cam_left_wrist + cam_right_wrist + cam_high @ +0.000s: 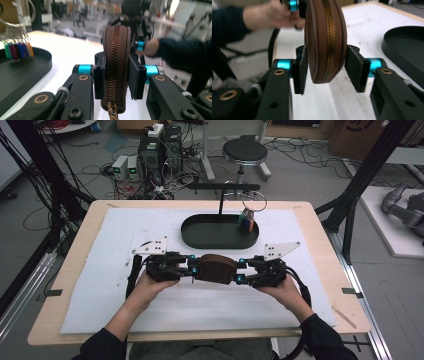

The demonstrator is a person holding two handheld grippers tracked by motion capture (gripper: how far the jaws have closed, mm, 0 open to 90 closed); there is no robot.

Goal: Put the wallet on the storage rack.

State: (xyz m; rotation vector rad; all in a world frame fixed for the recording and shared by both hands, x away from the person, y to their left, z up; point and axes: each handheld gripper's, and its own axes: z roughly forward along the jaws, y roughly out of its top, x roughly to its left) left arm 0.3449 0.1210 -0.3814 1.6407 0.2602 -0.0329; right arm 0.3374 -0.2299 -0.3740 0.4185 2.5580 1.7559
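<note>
A brown zip pouch [215,268] is held on edge just above the white mat, between my two grippers. My left gripper [193,269] is shut on its left end. In the left gripper view the pads [99,79] press both sides of the pouch [117,57], with the brass zip facing the camera and its pull [112,110] hanging low. From the right, my right gripper [242,272] grips the other end. In the right gripper view its pads [356,70] sit against both faces of the pouch [325,42].
A black oval tray [200,236] lies behind the pouch, with a thin stand rising from it. A key ring with coloured tags [246,218] hangs over the tray's right end. The white mat [125,295] covers most of the wooden table.
</note>
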